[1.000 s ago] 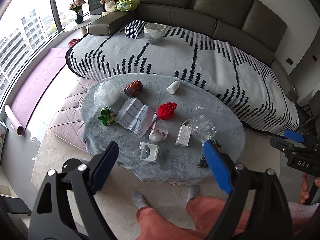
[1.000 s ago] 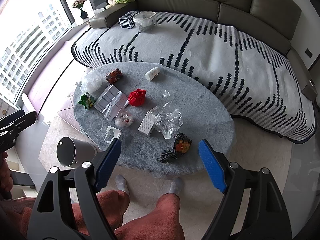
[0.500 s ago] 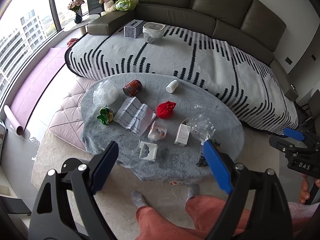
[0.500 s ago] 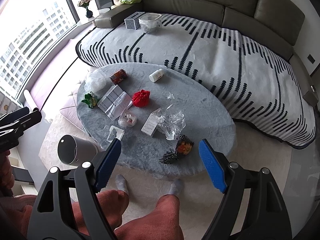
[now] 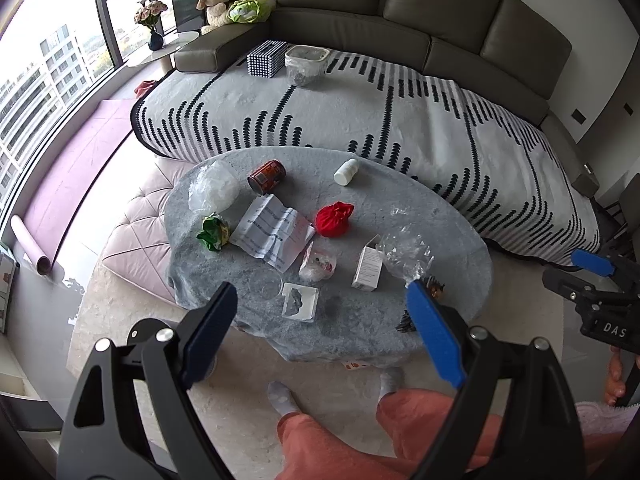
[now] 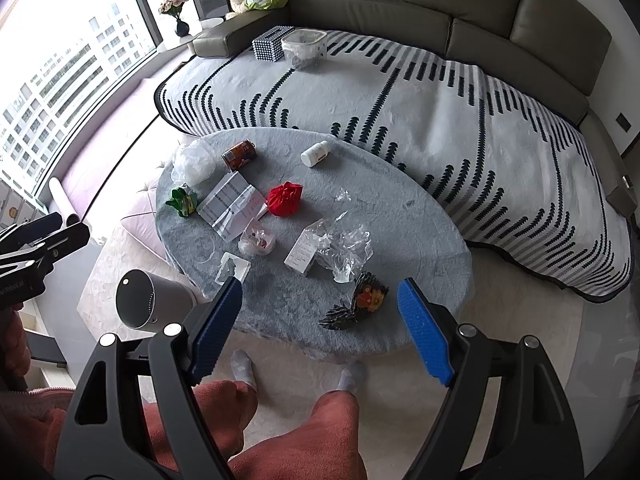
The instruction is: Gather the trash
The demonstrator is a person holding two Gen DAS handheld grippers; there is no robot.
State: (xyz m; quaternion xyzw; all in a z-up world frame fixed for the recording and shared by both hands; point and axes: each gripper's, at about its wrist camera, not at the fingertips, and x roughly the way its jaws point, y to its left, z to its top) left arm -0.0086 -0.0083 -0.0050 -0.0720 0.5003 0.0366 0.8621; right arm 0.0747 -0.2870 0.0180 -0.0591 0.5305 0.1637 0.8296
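Note:
Trash lies scattered on a grey oval table: a red crumpled wrapper, a brown can, a white bottle, a folded paper, a green wrapper, a small white box, clear plastic and a dark spiky wrapper. My left gripper and right gripper are both open and empty, held above the table's near edge.
A white cylindrical bin stands on the floor left of the table. A pink ottoman sits beside the table. A sofa with a striped blanket lies behind, bearing a plastic tub and a dotted box. My legs are below.
Both grippers have drifted slightly, so the table sits a little differently in view. Nothing was grasped; both jaws stay open.

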